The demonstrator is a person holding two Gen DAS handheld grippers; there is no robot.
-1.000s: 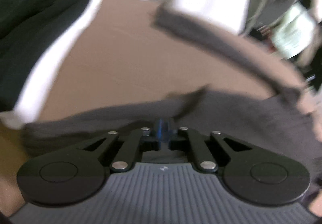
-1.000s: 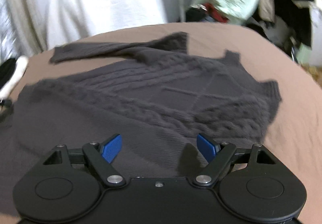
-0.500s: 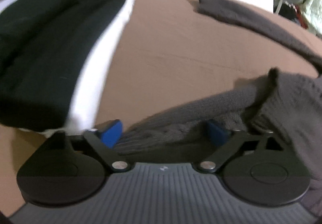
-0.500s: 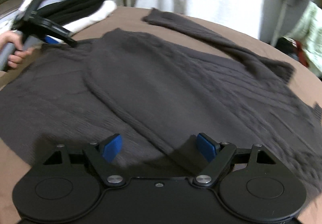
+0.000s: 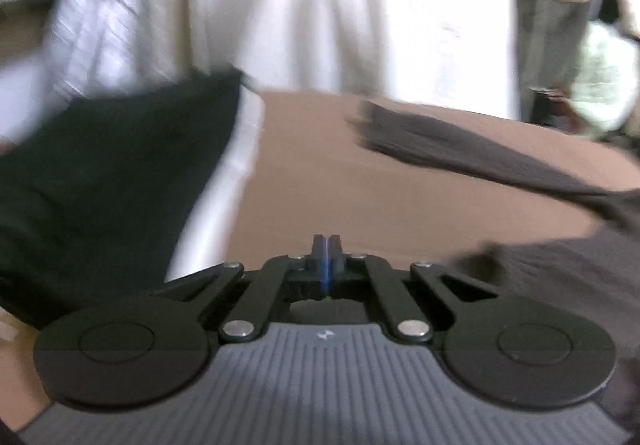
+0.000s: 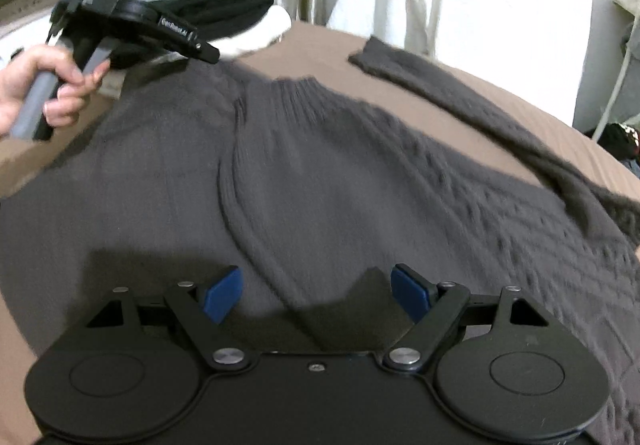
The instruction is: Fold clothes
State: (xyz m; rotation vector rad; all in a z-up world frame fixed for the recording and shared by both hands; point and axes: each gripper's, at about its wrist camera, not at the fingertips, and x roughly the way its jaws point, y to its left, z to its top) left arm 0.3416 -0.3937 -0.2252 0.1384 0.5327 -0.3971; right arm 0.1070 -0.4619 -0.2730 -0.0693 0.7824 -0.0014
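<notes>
here sweater (image 6: 320, 173) lies beneath right gripper's (image 6: 318, 291) parted jaws.

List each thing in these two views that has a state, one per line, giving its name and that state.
Left gripper: shut, holding nothing visible.
Right gripper: open, over the sweater.
Grey knit sweater: spread on the brown surface, one sleeve stretched out.
Black garment: folded, lying on a white one.

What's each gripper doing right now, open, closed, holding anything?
Left gripper: closed, nothing visible between its fingers.
Right gripper: open, empty, over the grey sweater.
</notes>
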